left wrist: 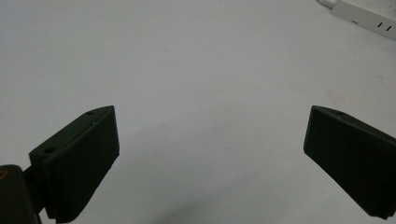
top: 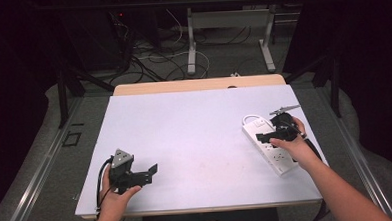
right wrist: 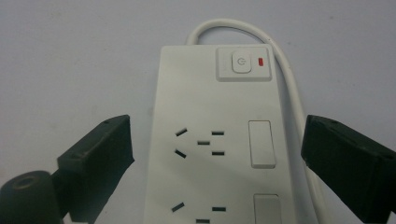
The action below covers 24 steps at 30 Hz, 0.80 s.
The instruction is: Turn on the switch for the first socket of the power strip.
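Right gripper [right wrist: 215, 154], jaws wide and empty, straddles the white plastic power strip [right wrist: 210, 140]; closing off-centre could pinch its white cable [right wrist: 299, 135] or skid it; left gripper [left wrist: 210, 158] gapes empty.

smooth white plastic power strip [right wrist: 219, 140], matt tabletop [top: 184, 126]

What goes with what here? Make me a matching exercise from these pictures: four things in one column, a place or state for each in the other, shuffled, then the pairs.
Things:
1. left gripper
2. right gripper
3. power strip
4. indicator light

Places or states:
A. red, beside the power button
B. open over bare white table, nothing between the jaws
C. white, lying flat near the table's right edge
D. open, jaws standing either side of the strip

Pairs: 1-B, 2-D, 3-C, 4-A
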Available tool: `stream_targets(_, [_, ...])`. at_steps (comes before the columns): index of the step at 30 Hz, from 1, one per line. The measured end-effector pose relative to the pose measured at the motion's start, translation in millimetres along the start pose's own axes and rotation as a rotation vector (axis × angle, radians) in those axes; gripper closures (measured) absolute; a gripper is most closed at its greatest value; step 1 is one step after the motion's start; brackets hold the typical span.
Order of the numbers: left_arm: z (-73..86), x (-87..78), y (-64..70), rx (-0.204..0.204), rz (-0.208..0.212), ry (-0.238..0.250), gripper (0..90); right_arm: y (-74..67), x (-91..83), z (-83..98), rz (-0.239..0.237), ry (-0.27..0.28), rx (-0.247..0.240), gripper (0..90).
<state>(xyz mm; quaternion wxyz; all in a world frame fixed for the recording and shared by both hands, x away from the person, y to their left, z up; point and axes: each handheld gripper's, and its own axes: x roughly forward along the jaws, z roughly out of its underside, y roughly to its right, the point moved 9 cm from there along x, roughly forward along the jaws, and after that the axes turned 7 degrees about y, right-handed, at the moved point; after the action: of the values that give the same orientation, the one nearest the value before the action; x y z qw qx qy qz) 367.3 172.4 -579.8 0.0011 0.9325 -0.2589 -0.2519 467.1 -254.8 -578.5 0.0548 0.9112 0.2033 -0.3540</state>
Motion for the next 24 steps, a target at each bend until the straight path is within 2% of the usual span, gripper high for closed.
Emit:
stream_targets(8, [0.1, 0.0, -0.1, 0.0, 0.0, 0.0, 3.2, -13.3, -5.0, -1.2, -0.017, 0.025, -0.002, 1.0])
stream_targets(9, [-0.1, -0.3, -0.9, 0.011, -0.002, -0.002, 3.2, -14.7, -5.5, -1.4, -0.017, 0.029, -0.007, 0.2])
stream_targets(14, [0.1, -0.4, -0.8, 0.005, -0.002, -0.001, 3.2, -21.0, -8.5, -2.9, -0.009, 0.048, -0.027, 0.0])
stream_targets(24, [0.1, -0.7, -1.3, 0.013, -0.005, -0.002, 3.2, -37.5, -15.9, -2.7, -0.023, 0.076, -0.009, 0.0])
